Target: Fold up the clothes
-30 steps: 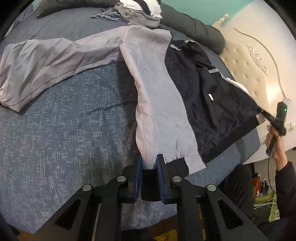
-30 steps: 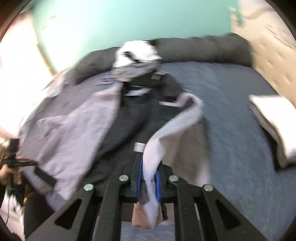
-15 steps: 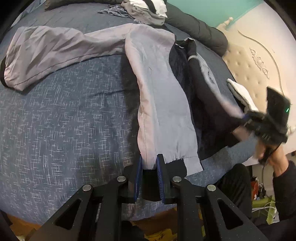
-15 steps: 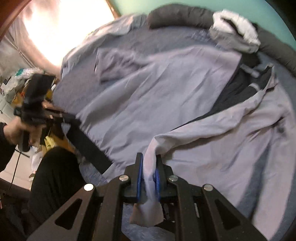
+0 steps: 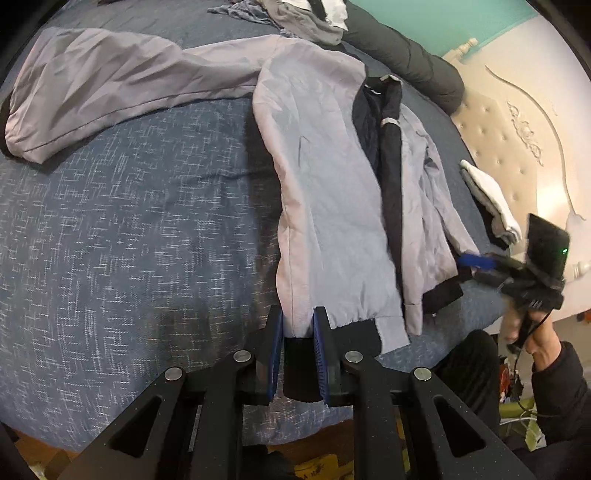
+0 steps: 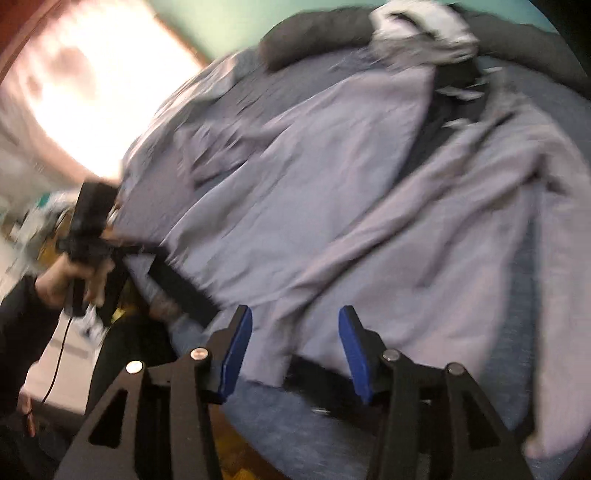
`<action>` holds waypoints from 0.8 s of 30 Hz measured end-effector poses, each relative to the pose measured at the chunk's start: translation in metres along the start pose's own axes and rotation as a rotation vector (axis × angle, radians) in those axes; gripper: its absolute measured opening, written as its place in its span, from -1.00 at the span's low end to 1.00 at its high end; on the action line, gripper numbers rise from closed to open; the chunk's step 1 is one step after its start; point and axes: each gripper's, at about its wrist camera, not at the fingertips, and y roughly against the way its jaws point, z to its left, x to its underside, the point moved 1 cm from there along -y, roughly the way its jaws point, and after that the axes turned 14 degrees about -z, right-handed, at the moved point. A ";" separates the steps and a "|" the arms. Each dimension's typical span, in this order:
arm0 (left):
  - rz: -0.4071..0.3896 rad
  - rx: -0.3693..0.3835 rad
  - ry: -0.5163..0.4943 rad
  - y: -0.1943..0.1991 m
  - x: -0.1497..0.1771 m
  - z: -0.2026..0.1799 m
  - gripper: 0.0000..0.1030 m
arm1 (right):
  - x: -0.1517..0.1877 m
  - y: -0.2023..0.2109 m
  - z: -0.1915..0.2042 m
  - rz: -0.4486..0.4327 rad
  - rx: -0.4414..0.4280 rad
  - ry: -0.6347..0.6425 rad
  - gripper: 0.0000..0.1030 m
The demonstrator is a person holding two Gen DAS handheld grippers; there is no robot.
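Observation:
A light grey jacket [image 5: 325,177] with black lining and black hem lies spread on the blue bed, one sleeve [image 5: 103,88] stretched out to the left. My left gripper [image 5: 298,325] is shut on the jacket's bottom hem at the bed's near edge. The right front panel [image 5: 428,206] lies folded over the black lining. In the right wrist view the jacket [image 6: 332,177] is blurred, and my right gripper [image 6: 295,325] is open just above its hem, holding nothing. The right gripper also shows in the left wrist view [image 5: 476,262].
A blue patterned bedspread [image 5: 129,240] covers the bed. A dark bolster [image 5: 402,51] and a heap of grey and white clothes [image 5: 306,14] lie at the far side. A folded stack [image 5: 491,199] sits near the cream headboard [image 5: 517,122].
My right gripper has laid the jacket's right panel over the lining, let it go and opened. My left gripper still grips the hem.

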 end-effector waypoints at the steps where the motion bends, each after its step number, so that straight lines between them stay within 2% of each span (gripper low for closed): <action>1: -0.005 0.002 0.004 0.002 -0.002 0.000 -0.61 | 0.001 0.003 -0.010 0.000 0.030 -0.022 0.07; 5: -0.065 -0.002 0.038 0.019 -0.013 0.000 -0.48 | 0.007 0.011 -0.048 0.010 0.148 -0.099 0.20; 6: -0.079 -0.006 0.046 0.024 -0.016 0.000 -0.45 | 0.012 0.008 -0.054 0.027 0.179 -0.103 0.29; 8: -0.089 -0.031 0.044 0.030 -0.020 -0.002 -0.44 | 0.019 0.002 -0.061 0.066 0.207 -0.107 0.32; 12: -0.074 -0.020 0.003 0.021 -0.026 -0.021 -0.41 | 0.037 -0.013 -0.067 0.110 0.197 -0.142 0.32; 15: -0.027 0.012 -0.027 -0.008 -0.026 -0.048 -0.36 | 0.047 -0.024 -0.070 0.134 0.186 -0.181 0.32; 17: 0.002 0.026 -0.051 -0.030 -0.026 -0.068 -0.35 | 0.051 -0.031 -0.073 0.148 0.177 -0.192 0.14; 18: 0.017 0.031 -0.064 -0.041 -0.026 -0.078 -0.33 | 0.052 -0.032 -0.075 0.148 0.167 -0.197 -0.06; 20: 0.043 0.043 -0.088 -0.062 -0.026 -0.098 -0.26 | 0.052 -0.033 -0.077 0.140 0.152 -0.207 -0.28; 22: 0.063 0.049 -0.097 -0.085 -0.027 -0.114 -0.24 | 0.051 -0.031 -0.079 0.127 0.141 -0.212 -0.60; 24: 0.078 0.053 -0.102 -0.103 -0.028 -0.125 -0.23 | 0.048 -0.027 -0.078 0.110 0.137 -0.196 -0.73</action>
